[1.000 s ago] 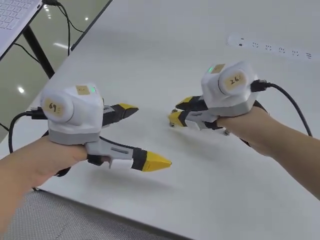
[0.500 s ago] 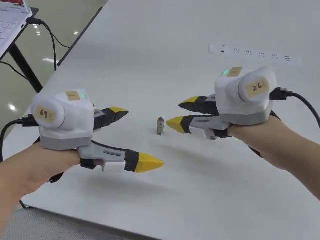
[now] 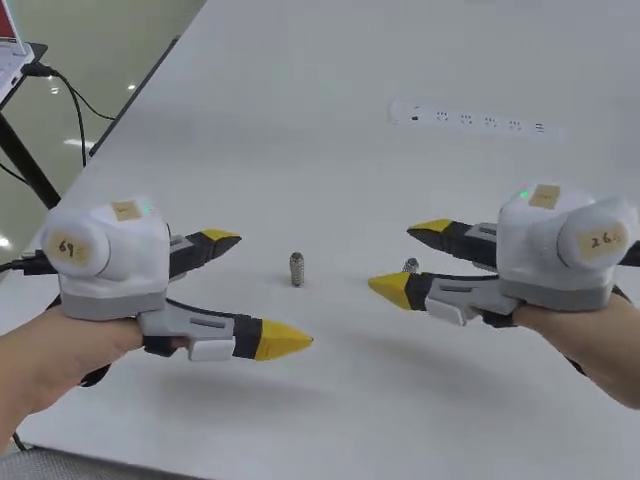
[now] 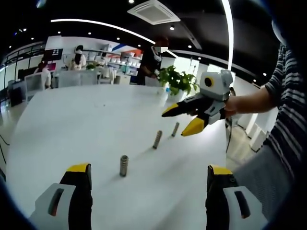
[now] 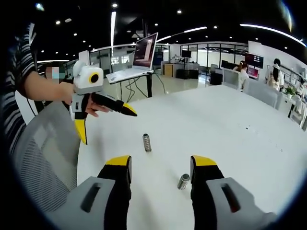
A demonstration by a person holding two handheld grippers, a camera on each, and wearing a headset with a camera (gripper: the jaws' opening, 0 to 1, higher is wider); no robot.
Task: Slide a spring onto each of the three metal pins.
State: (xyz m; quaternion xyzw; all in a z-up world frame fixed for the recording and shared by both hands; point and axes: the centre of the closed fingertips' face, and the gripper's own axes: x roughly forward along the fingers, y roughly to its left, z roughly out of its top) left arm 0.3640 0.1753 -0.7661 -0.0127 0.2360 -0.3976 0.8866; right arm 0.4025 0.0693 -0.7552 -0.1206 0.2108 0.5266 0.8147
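L gripper (image 3: 270, 289), R gripper (image 3: 392, 258) both wide open, empty; sprung pin (image 3: 410, 266) centre-right sits between R jaws, twitch cld topple it.

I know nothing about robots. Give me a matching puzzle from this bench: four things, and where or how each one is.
Things: A power strip; B left gripper; C laptop; D spring.
States: 1 upright on the table; 2 off the table, beside it; 3 jaws open, empty; 4 lying flat at the far side.
Pairs: A-4; B-3; C-2; D-1.
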